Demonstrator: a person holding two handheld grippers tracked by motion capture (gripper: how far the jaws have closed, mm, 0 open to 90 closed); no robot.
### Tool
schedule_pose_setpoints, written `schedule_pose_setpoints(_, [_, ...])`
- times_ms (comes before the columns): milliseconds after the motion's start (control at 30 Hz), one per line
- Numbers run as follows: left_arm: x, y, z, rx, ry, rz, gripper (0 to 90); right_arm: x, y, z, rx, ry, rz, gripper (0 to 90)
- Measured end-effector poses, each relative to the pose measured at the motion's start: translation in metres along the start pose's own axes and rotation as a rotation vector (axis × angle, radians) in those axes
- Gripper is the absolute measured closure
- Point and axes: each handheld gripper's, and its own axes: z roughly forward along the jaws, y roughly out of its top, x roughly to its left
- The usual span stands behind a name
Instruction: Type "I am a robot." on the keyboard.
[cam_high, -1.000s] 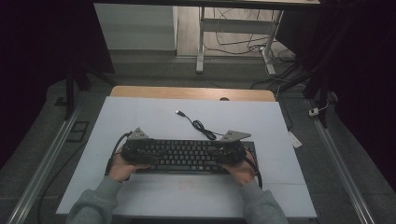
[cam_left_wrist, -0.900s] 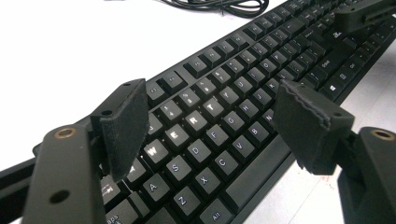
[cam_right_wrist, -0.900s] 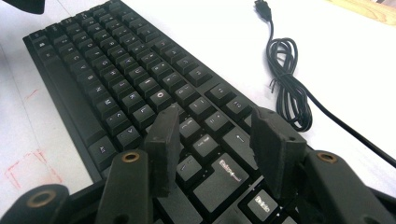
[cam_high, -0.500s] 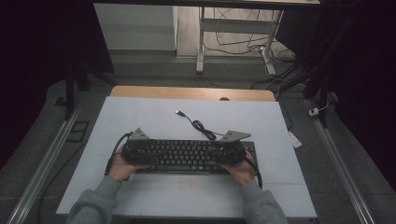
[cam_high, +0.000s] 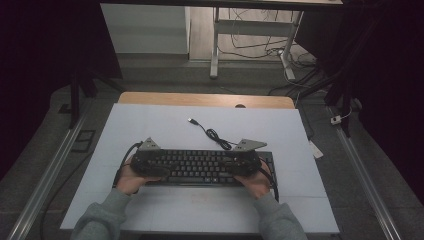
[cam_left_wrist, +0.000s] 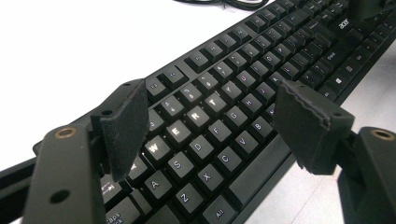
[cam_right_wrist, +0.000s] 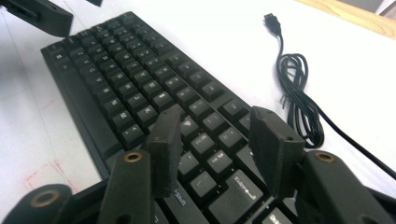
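A dim room with a grey floor surrounds a white-topped table (cam_high: 165, 125) whose far edge shows a strip of pale wood. Near the person's side of it lies a black, flat, full-size plastic keyboard (cam_high: 200, 167), its long side running across the table, some of its key letters glowing faintly.

The left gripper (cam_high: 145, 161) sits over the keyboard's left end. In the left gripper view its two black padded fingers (cam_left_wrist: 123, 126) stand wide apart above the letter rows, one over the far-left keys and the other out past the keyboard's near edge; the keys lie between and below them and neither pad presses on anything, so the grip is released. The right gripper (cam_high: 245, 161) sits over the right end. In the right gripper view its fingers (cam_right_wrist: 273, 147) hover just above the keys at that end, parted with a few keys showing between them; they have just been closing somewhat, with only the key tops beneath them and nothing clasped.

Behind the keyboard, a thin black cable (cam_high: 215, 136) lies partly coiled on the white surface, ending in a small black plug (cam_high: 191, 120) well apart from the grippers.
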Motion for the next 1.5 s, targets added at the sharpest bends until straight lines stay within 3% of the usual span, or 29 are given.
schedule_pose_setpoints(233, [0.0,0.0,0.0,0.001,0.0,0.002,27.1,0.004,0.005,0.002,-0.012,0.057,0.011,75.0])
schedule_pose_setpoints(400, [0.0,0.0,0.0,0.0,0.001,0.003,27.1,0.01,0.009,0.009,0.007,0.093,-0.015,88.7])
schedule_pose_setpoints(767, [-0.001,0.0,0.001,0.009,0.0,0.009,27.0,0.019,0.016,0.03,0.035,0.102,-0.027,89.5])
schedule_pose_setpoints(1500, [-0.001,-0.001,0.001,0.017,0.007,0.022,26.9,0.019,0.017,0.061,0.092,0.077,-0.031,89.2])
